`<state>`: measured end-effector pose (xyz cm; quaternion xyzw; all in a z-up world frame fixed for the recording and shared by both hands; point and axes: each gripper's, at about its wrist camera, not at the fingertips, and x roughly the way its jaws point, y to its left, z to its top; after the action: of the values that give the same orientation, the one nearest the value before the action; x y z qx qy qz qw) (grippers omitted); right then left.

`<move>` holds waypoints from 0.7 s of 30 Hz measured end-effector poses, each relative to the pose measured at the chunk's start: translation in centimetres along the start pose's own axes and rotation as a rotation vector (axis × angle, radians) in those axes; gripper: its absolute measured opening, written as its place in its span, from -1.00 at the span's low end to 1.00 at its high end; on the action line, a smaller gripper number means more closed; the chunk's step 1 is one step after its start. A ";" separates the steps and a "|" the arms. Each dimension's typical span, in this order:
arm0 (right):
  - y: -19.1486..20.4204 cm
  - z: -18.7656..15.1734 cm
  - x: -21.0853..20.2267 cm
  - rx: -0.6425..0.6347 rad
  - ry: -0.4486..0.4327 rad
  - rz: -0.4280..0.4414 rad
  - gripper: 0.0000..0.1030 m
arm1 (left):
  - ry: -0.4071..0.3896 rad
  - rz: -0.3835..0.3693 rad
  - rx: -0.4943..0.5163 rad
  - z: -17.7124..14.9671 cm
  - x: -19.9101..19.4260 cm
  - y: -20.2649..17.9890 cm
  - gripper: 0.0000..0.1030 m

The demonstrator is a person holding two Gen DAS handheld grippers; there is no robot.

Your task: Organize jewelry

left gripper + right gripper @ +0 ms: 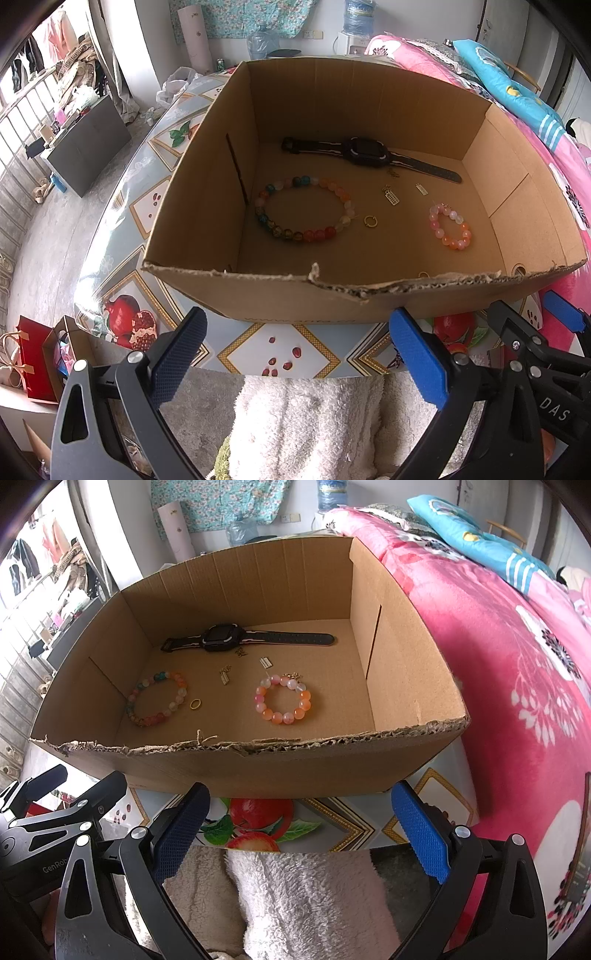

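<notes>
Both the left gripper [295, 354] and right gripper [301, 834] gape empty; the tiny ring [195, 703], mid-frame, could slip away.

Not much to read here. The right gripper [532, 325], seen from the left wrist camera, had "DAS" in pale letters on its black body, cut off at the frame edge. The left gripper [88, 781], seen from the right wrist camera, showed "GenRob", also cut off. The cardboard box [295, 295] had faint print I couldn't make out.
</notes>
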<state>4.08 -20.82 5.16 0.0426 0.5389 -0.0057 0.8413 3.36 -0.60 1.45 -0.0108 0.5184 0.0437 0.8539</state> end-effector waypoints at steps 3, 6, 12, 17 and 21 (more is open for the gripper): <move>-0.1 0.0 0.0 -0.002 0.000 0.001 0.84 | 0.000 0.000 0.001 0.0 0.0 0.0 0.88; -0.1 0.0 0.0 -0.002 0.001 0.000 0.84 | 0.000 0.000 0.001 0.0 0.0 0.0 0.88; -0.1 0.0 0.0 -0.003 0.000 0.000 0.84 | 0.001 -0.001 -0.001 0.0 0.1 0.1 0.88; -0.1 0.1 0.0 -0.001 0.002 0.001 0.84 | 0.001 -0.002 -0.001 0.0 0.1 0.1 0.88; -0.2 0.1 0.0 -0.002 0.001 0.001 0.84 | 0.002 -0.003 -0.002 0.0 0.1 0.1 0.88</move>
<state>4.15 -20.99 5.21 0.0422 0.5395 -0.0048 0.8409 3.39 -0.53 1.34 -0.0123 0.5194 0.0430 0.8534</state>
